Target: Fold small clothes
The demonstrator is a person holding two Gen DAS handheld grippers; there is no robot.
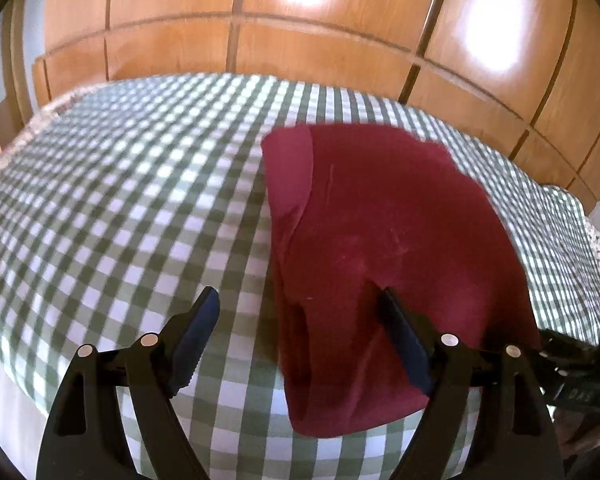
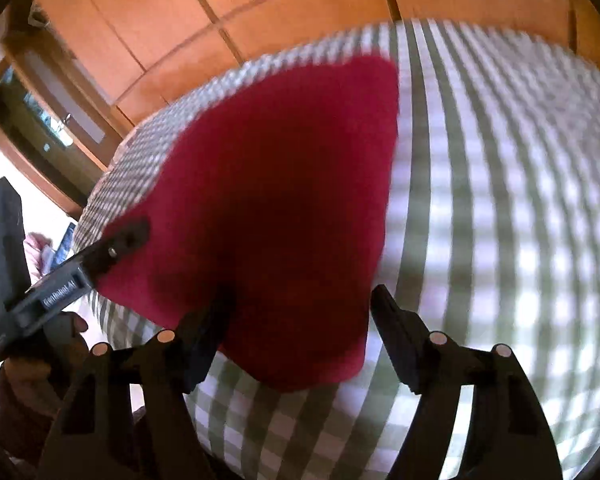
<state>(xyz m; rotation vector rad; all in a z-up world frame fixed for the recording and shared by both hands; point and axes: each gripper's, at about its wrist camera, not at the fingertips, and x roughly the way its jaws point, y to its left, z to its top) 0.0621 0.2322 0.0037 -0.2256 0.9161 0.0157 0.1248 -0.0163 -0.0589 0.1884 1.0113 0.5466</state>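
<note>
Left gripper [image 1: 298, 300]: fingers spread wide, nothing between them. It sits over the near edge of the checked bed cover [image 1: 112, 208], with its right finger [image 1: 400, 332] against the near left part of the red garment [image 1: 380, 240].

The garment lies flat on the cover, a fold showing along its far left side.

Right gripper [image 2: 300, 304]: fingers apart, straddling the garment's near edge. Right view is blurred.

Wooden wardrobe doors [image 1: 300, 40] stand beyond the bed.
</note>
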